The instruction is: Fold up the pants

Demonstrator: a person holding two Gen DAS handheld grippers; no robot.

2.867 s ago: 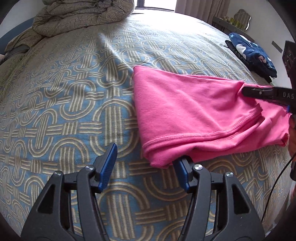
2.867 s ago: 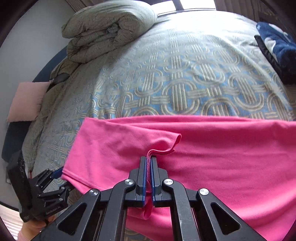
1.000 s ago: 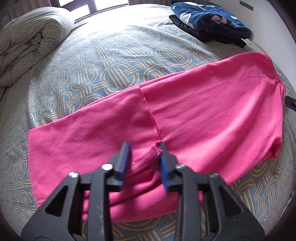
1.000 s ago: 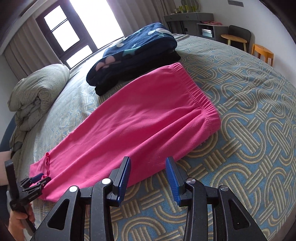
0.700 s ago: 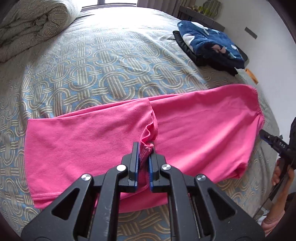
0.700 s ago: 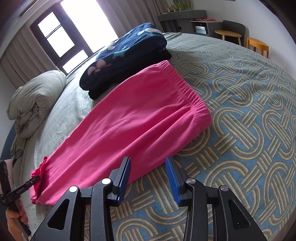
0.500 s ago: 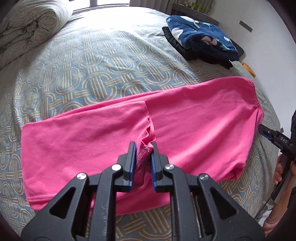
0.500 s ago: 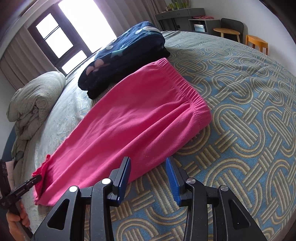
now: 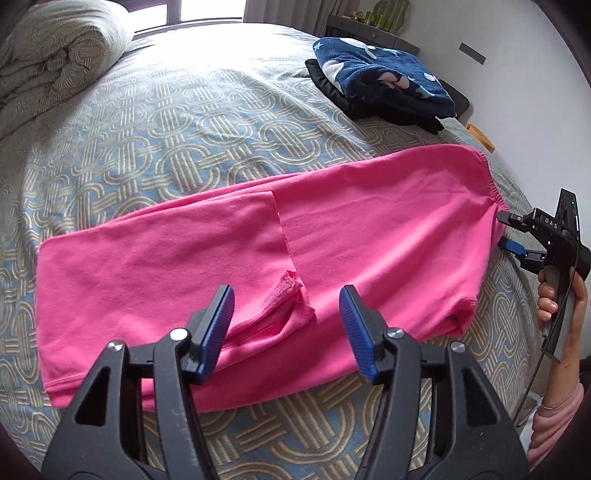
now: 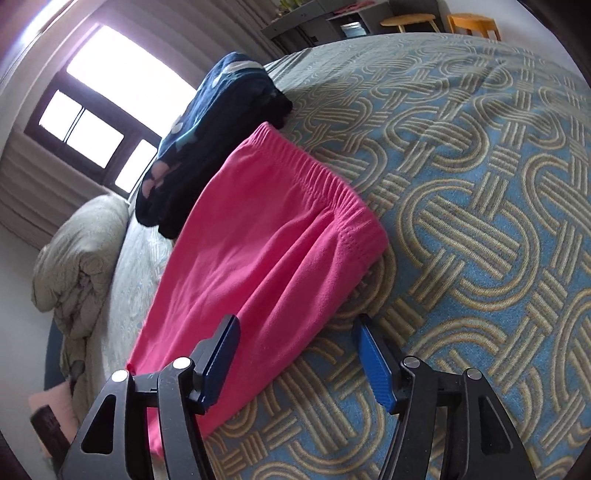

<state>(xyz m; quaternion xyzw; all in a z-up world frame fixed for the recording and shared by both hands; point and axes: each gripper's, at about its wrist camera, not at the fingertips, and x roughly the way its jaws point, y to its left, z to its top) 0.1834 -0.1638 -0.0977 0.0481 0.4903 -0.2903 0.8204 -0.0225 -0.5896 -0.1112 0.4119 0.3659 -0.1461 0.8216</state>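
Observation:
Pink pants [image 9: 369, 229] lie folded lengthwise on the patterned bedspread [image 9: 184, 129], with one leg end folded back over the middle. My left gripper [image 9: 286, 295] hovers just above that folded-back cuff [image 9: 284, 291]; its jaws are opening and the pads touch nothing. In the right wrist view the elastic waistband [image 10: 332, 192] shows at the far end of the pants [image 10: 258, 240]. My right gripper [image 10: 297, 325] straddles the near side edge of the cloth, jaws opening, pads clear of it. From the left wrist view the right gripper [image 9: 517, 236] sits at the waistband end, held by a hand [image 9: 561, 295].
A folded navy starred blanket [image 9: 384, 81] on a black garment lies beyond the waistband [image 10: 214, 140]. A rolled duvet [image 9: 55, 48] fills the bed's head end. Stools and a desk [image 10: 406, 18] stand past the bed. Bare bedspread [image 10: 480, 221] stretches right of the pants.
My left jaws were pinching the cuff fold and have let it go; it now lies on the pants. My right gripper has rolled, come closer to the pants and spread wider.

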